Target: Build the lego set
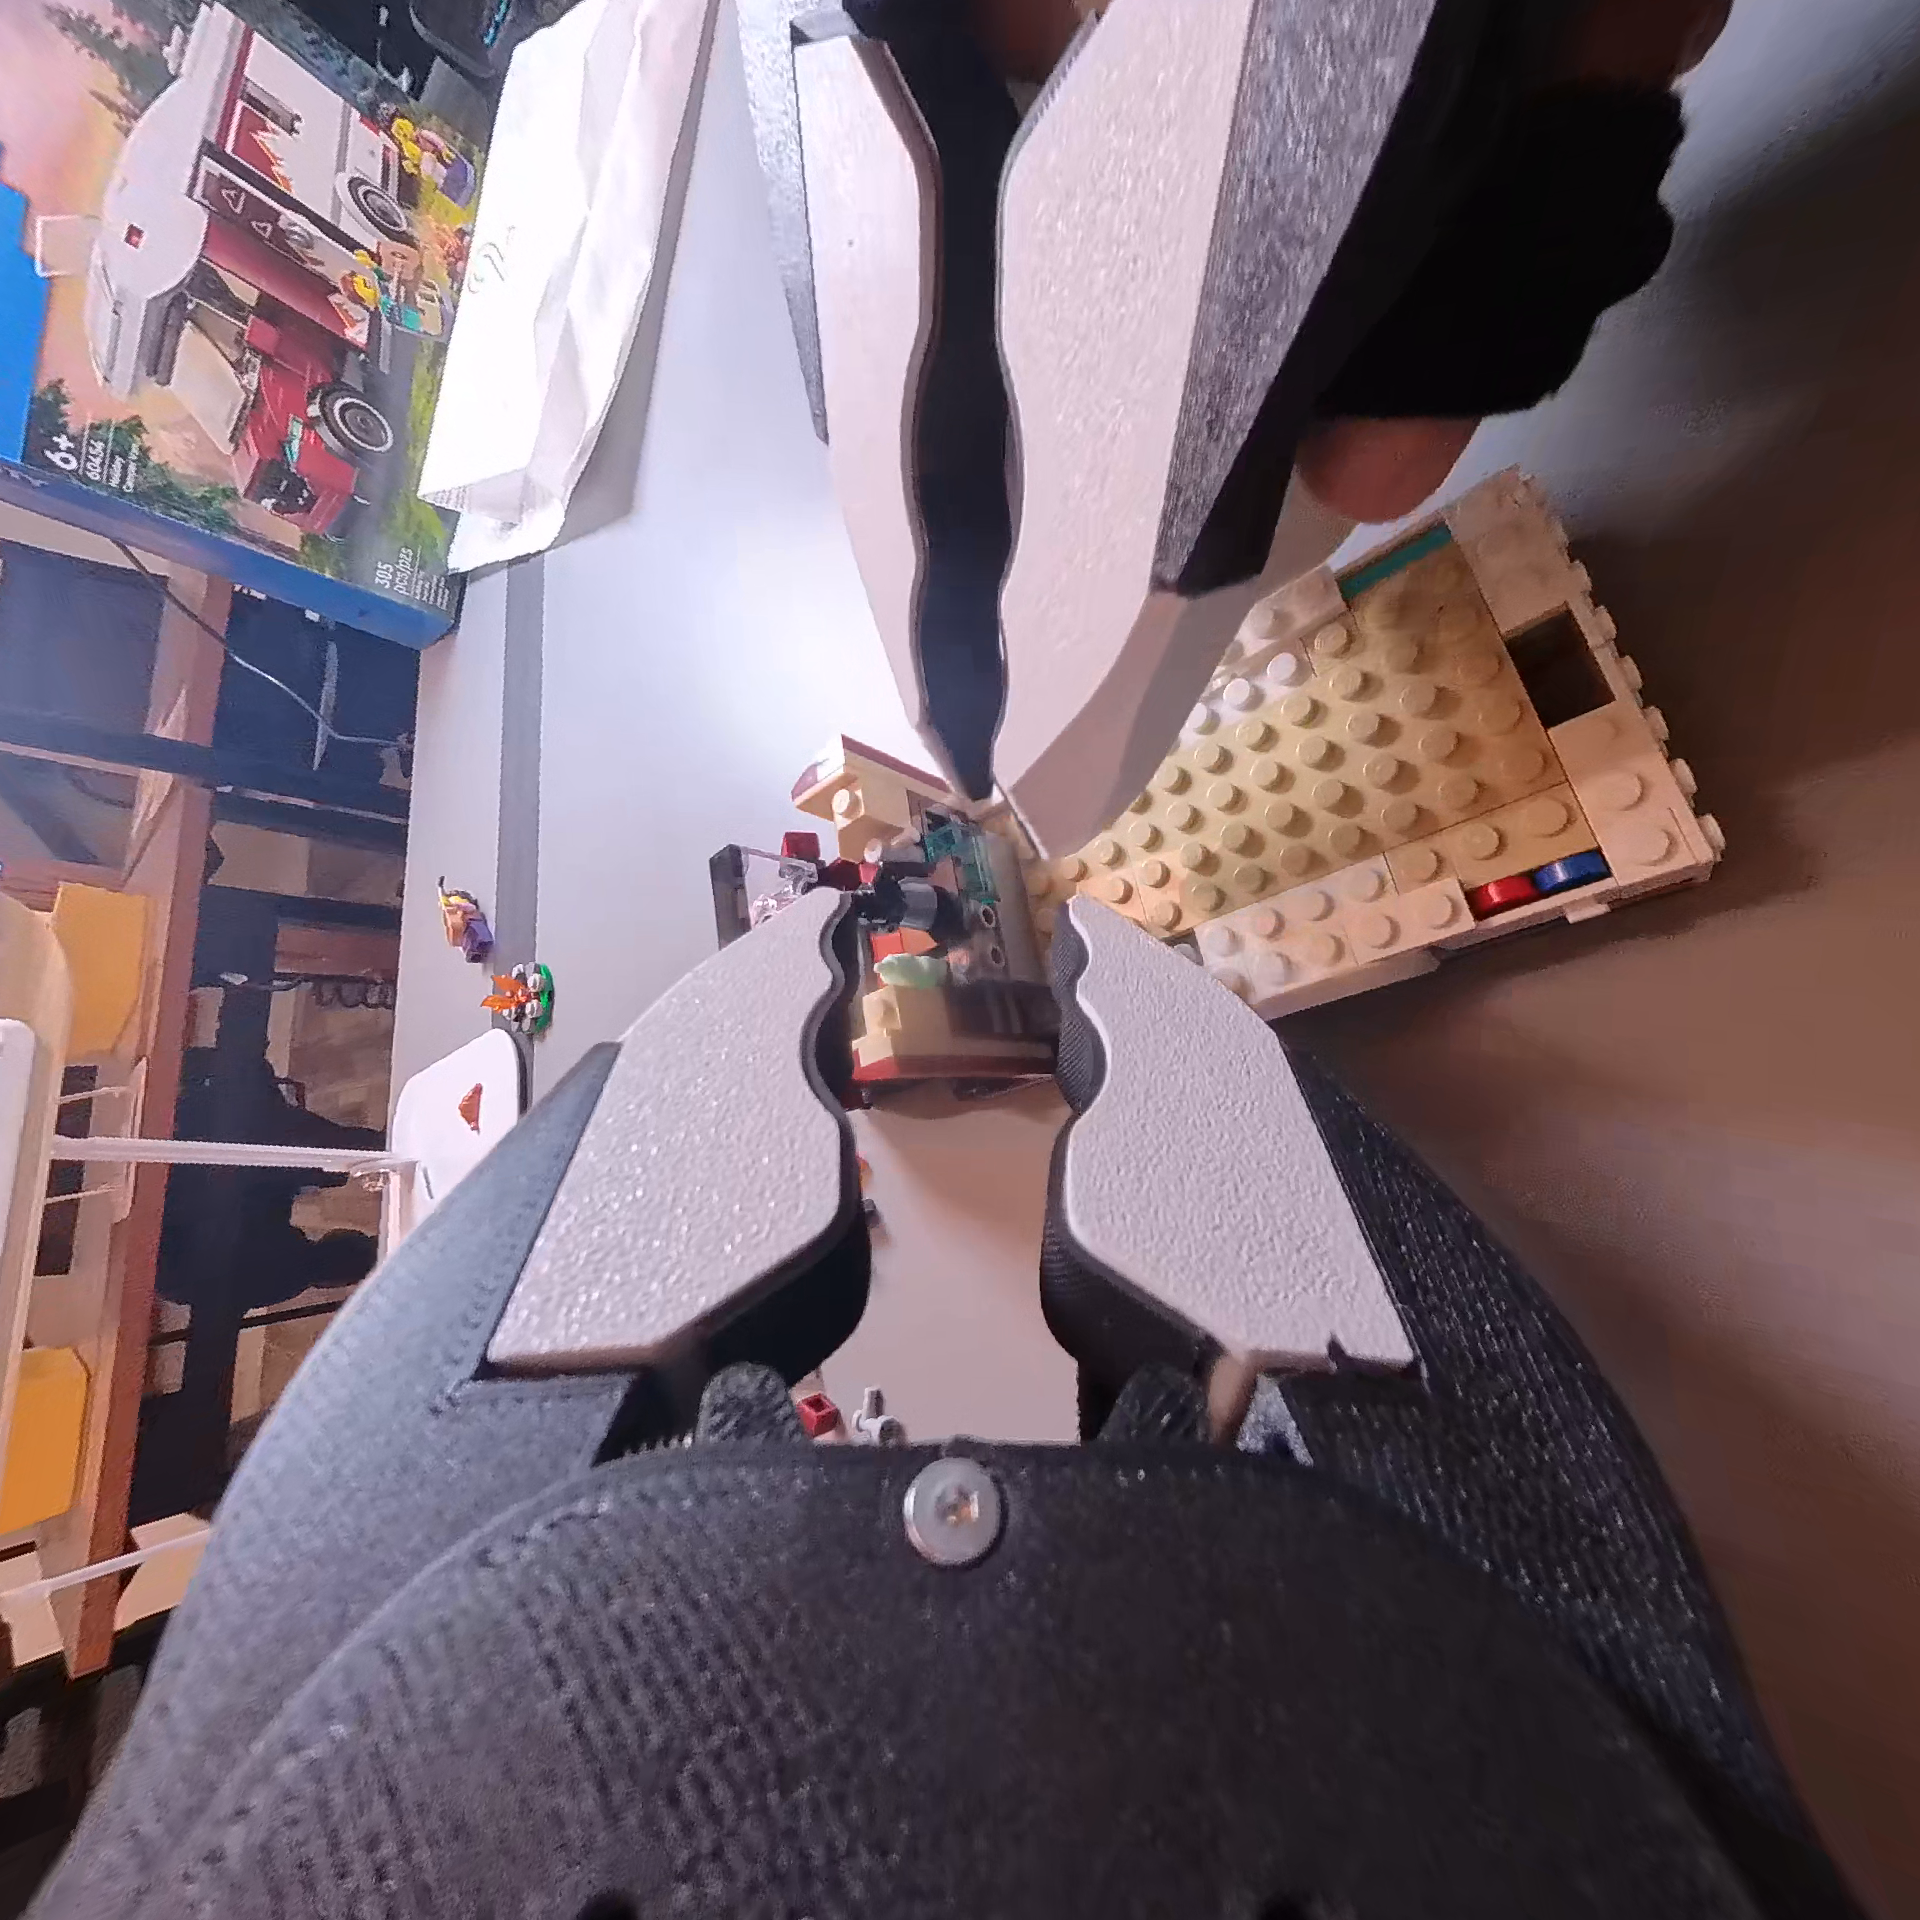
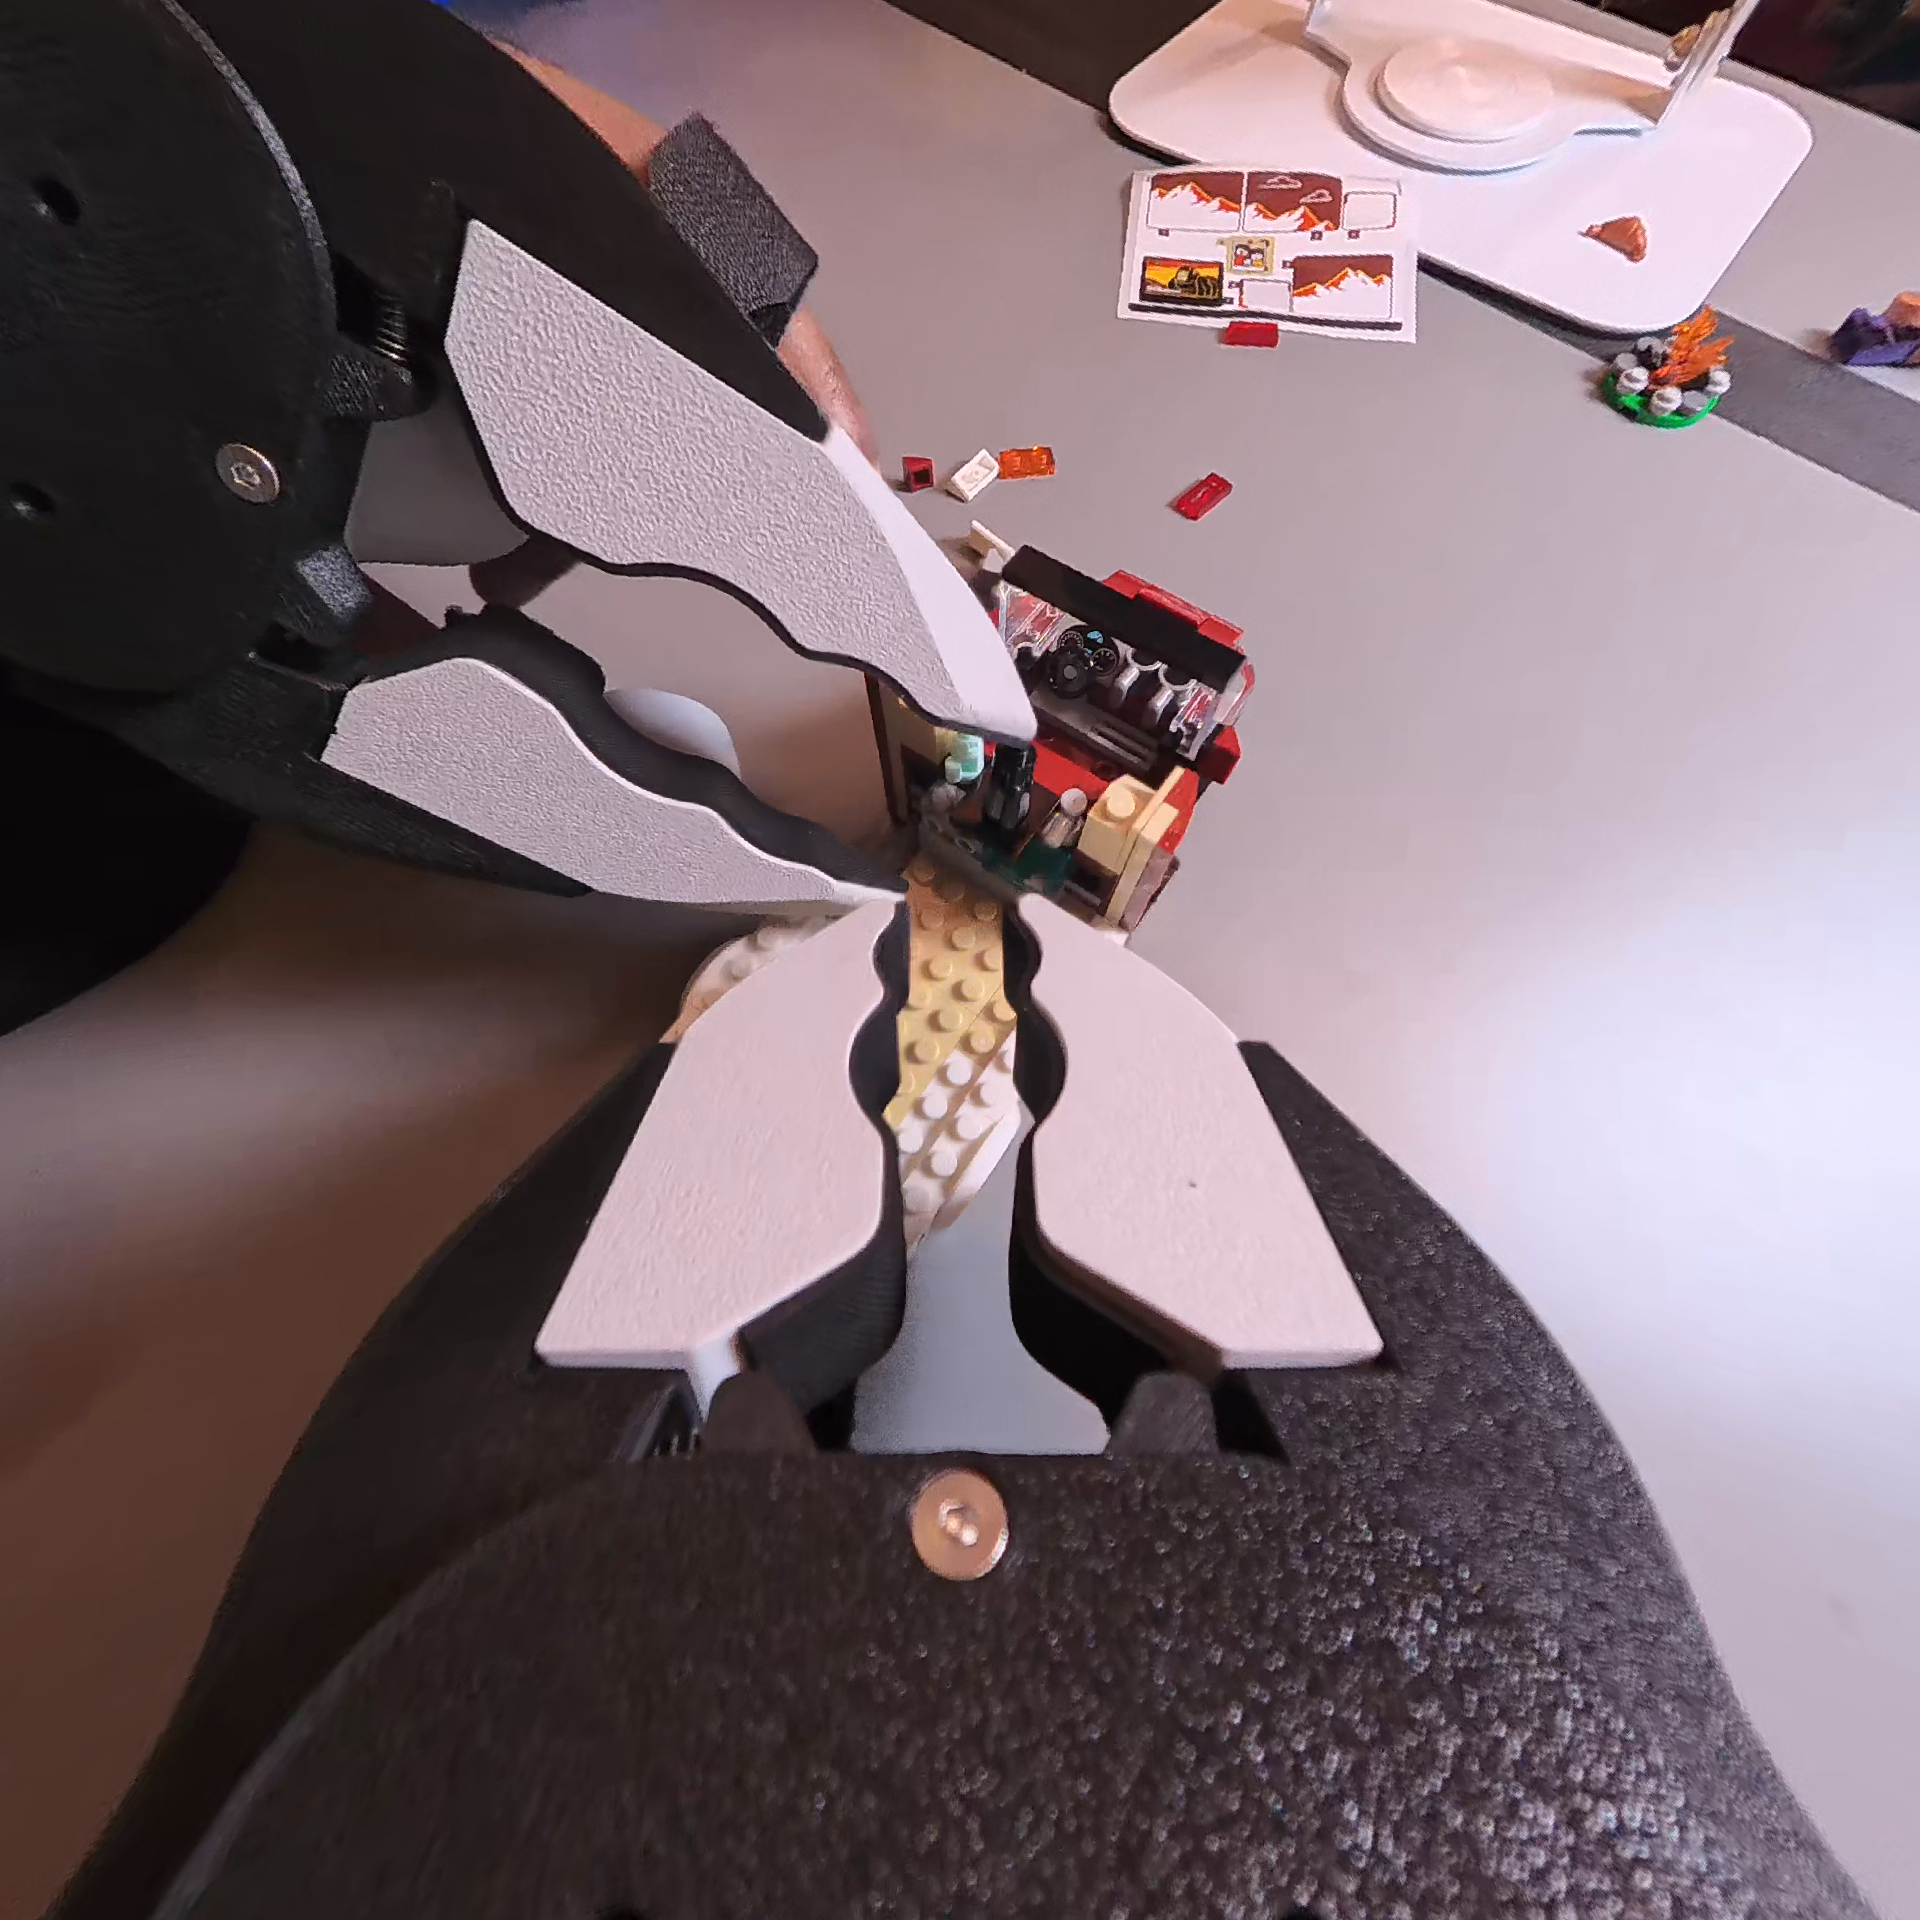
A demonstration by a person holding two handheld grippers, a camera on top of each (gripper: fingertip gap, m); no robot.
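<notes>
A part-built Lego camper [image 1: 940,987] with a red cab and a studded tan floor [image 1: 1351,769] is held tilted above the grey table [image 2: 1558,883]. My left gripper [image 1: 951,920] is shut on its cab end, one finger on each side. It also shows in the right wrist view [image 2: 951,805], clamped across the camper [image 2: 1101,727]. My right gripper [image 2: 961,909] reaches in from the top of the left wrist view [image 1: 982,795]. Its tips sit where cab meets floor, jaws a narrow gap apart. Only the tan floor [image 2: 951,997] shows in that gap.
The Lego box [image 1: 239,291] and a white paper bag [image 1: 561,260] lie at the far side. A sticker sheet [image 2: 1268,244], a white tray [image 2: 1714,156], a small campfire build [image 2: 1662,374], a purple minifigure [image 1: 468,920] and loose small pieces [image 2: 1029,462] lie on the table. My left and right fingertips are right by each other. The small campfire build [image 2: 1662,374] lies around 25 cm away from my left fingertips.
</notes>
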